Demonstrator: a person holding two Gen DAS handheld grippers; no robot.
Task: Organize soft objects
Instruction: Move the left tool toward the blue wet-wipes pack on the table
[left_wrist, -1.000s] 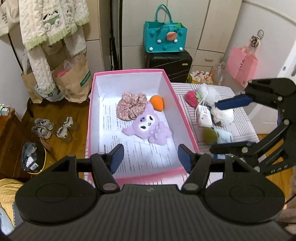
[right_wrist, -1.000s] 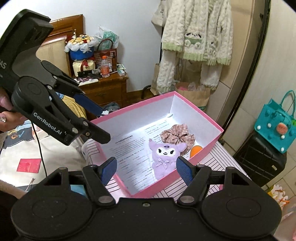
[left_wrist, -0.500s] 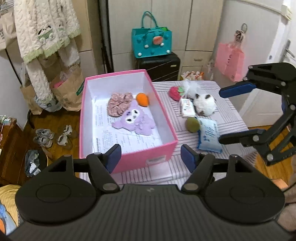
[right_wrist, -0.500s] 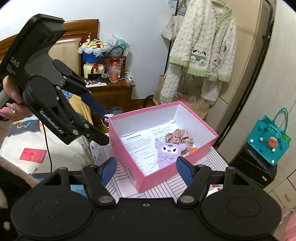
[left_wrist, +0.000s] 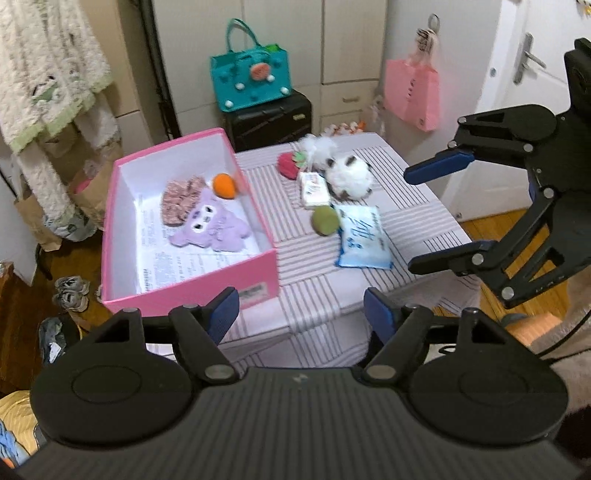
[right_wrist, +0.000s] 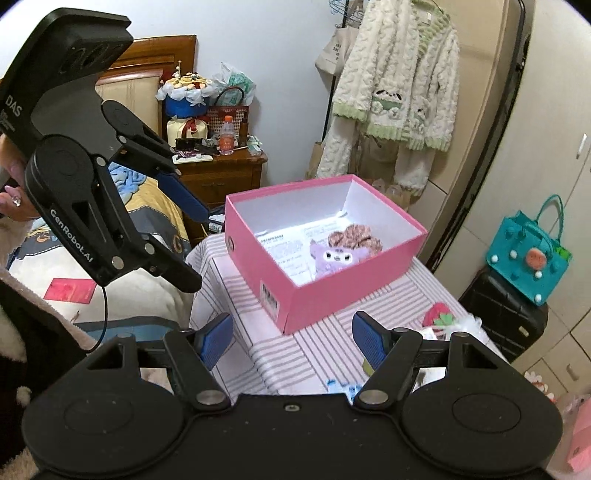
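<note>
A pink box (left_wrist: 192, 295) (right_wrist: 332, 299) stands on the striped table (left_wrist: 317, 284). Inside lie a purple plush (left_wrist: 210, 230) (right_wrist: 338, 256), a floral scrunchie (left_wrist: 181, 197) (right_wrist: 354, 238) and an orange ball (left_wrist: 224, 185). On the table right of the box lie a red strawberry plush (left_wrist: 289, 165) (right_wrist: 437, 314), a white fluffy toy (left_wrist: 349, 177), a small white pack (left_wrist: 313, 190), a green ball (left_wrist: 325, 220) and a blue tissue pack (left_wrist: 364, 238). My left gripper (left_wrist: 301, 319) (right_wrist: 192, 243) is open and empty before the table's near edge. My right gripper (right_wrist: 291, 341) (left_wrist: 432, 218) is open and empty, right of the table.
A black suitcase (left_wrist: 269, 118) with a teal bag (left_wrist: 251, 79) stands behind the table. A pink bag (left_wrist: 412, 94) hangs by the door. Fluffy clothes (right_wrist: 395, 88) hang on a rack. A wooden nightstand (right_wrist: 221, 173) and bed (right_wrist: 92, 258) lie left. Shoes (left_wrist: 70, 291) are on the floor.
Both grippers have pulled back from the box, so more of the table and its loose items now shows. Both stay open and empty.
</note>
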